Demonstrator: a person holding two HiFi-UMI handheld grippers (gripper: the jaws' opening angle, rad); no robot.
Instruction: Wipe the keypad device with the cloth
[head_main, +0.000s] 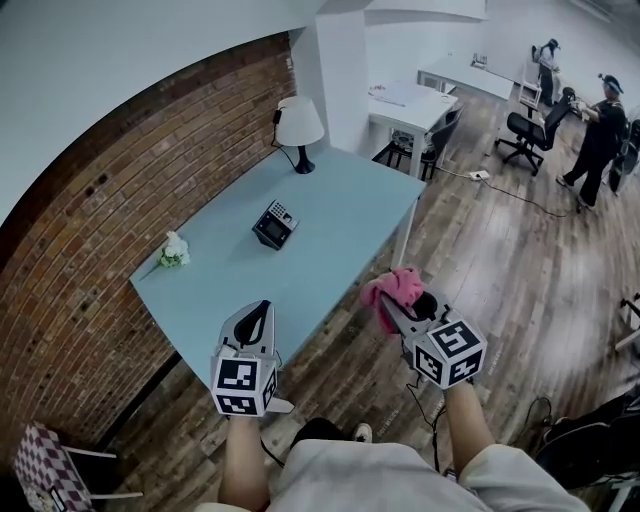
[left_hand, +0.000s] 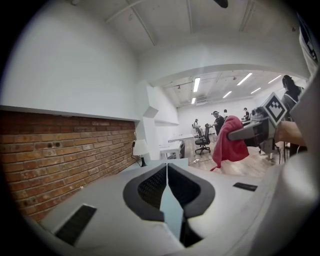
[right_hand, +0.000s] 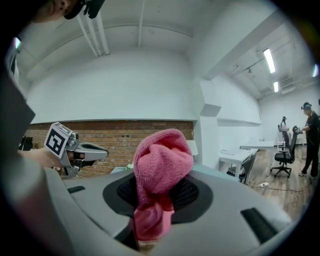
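The right gripper's (head_main: 396, 308) jaws are clenched on a pink cloth (right_hand: 162, 165), which bunches up above them and hangs a little way below. The left gripper's (left_hand: 166, 175) jaws are pressed together with nothing between them (only a thin seam shows). Both grippers are held level at the near end of the pale blue table (head_main: 340, 210), the left one over its near edge and the right one just off its right-hand side, above the wood floor (head_main: 500, 270). The keypad (head_main: 274, 224) sits near the middle of the table, dark with a light key panel, well apart from both grippers and from the cloth. At the table's far end stands a lamp (head_main: 298, 125) with a white shade, and on its left edge lies a small bunch of white flowers (head_main: 174, 250). A brick wall (head_main: 110, 220) runs along the table's left side. Off the near left corner of the table is a chair (head_main: 45, 465) with a checked seat. Beyond the table's far end are a white desk (head_main: 410, 105), a black office chair (head_main: 530, 130) and two people (head_main: 600, 130) standing.
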